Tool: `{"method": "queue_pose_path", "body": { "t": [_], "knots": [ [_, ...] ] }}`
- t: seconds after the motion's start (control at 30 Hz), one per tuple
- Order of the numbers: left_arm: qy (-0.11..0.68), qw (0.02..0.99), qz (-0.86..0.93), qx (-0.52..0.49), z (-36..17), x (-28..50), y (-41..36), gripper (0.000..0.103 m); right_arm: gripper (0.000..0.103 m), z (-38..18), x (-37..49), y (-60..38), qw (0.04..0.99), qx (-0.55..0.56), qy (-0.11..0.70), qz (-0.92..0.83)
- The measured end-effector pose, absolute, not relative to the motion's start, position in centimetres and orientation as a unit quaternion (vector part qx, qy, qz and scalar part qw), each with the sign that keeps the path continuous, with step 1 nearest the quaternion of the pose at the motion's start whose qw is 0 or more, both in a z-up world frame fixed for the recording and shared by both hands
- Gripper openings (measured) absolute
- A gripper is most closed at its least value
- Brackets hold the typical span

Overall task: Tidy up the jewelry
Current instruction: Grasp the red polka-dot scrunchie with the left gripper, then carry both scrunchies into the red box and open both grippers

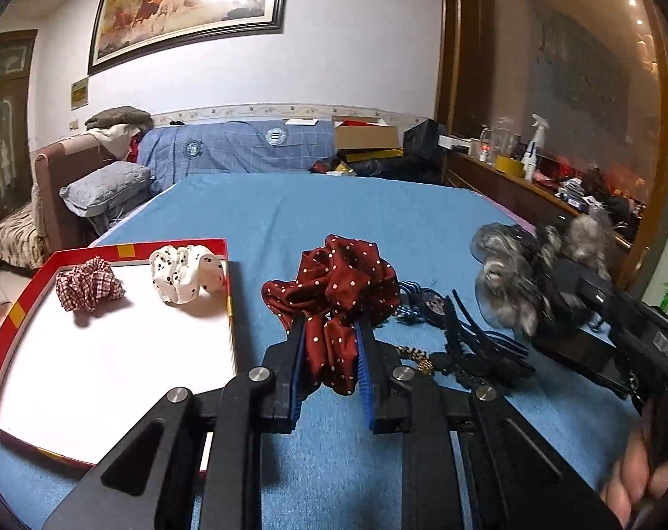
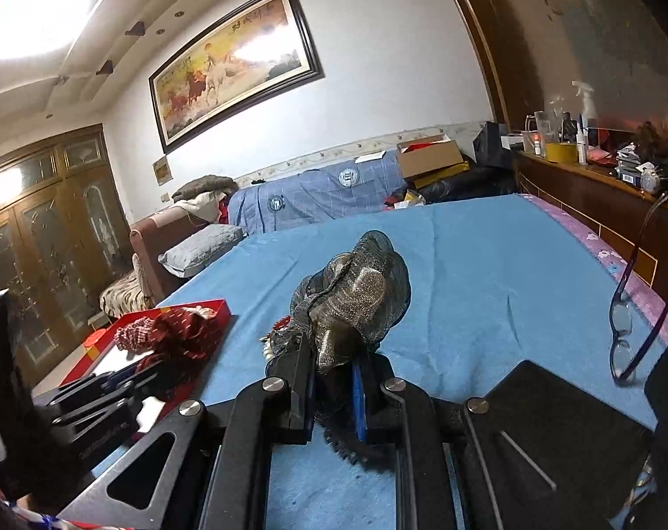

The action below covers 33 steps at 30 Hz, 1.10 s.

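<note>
Left of the left gripper's jaws: red-walled box lid [image 1: 7, 309] with white floor, lying on the blue bedspread [image 1: 334, 207]. Two scrunchies inside it, at its far end: a red-checked scrunchie [image 1: 88, 286], and to its right a white black-dotted scrunchie [image 1: 187, 277], slightly apart from each other.

Left gripper [image 1: 331, 349]: jaws narrowed on the dark red white-dotted scrunchie [image 1: 334, 291]; fabric bunches up ahead of and above the tips, with a tail hanging down between the blue pads. In the right wrist view the same scrunchie [image 2: 179, 331] shows at the near end of the box lid [image 2: 210, 309].

Right of those jaws, on the bedspread: a heap of dark hair pieces, including a black claw clip [image 1: 479, 353], a leopard-print band [image 1: 417, 355] and a blue-striped piece; details partly hidden.

Further right: right gripper [image 2: 331, 369], jaws narrowed on a grey-gold mesh scrunchie [image 2: 356, 296], lifted ahead of the tips. In the left wrist view it [image 1: 510, 274] is blurred. Small red and white beaded items lie just left of these jaws; too small to identify.

Far right of the right jaws: purple-framed eyeglasses [image 2: 625, 327] on the bedspread, near the bed's edge.
</note>
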<state>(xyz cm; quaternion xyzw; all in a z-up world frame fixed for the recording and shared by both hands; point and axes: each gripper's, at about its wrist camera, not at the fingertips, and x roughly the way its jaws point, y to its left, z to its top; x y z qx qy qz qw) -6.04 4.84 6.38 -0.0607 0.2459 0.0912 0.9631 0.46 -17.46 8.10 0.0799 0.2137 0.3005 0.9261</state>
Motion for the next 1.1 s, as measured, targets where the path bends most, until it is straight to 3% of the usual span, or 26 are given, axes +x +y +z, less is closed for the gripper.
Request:
{"method": "queue_pose_path", "body": {
  "t": [0.3, 1.1],
  "knots": [
    [0.233, 0.965, 0.116, -0.025, 6.6, -6.1, 3.5, 0.02, 0.014, 8.1, -2.0, -17.8, 0.939, 0.082, 0.179, 0.284],
    [0.233, 0.963, 0.137, -0.006, 6.7, -6.1, 3.0, 0.021, 0.014, 8.1, -2.3, -16.6, 0.942, 0.053, 0.183, 0.276]
  ]
}}
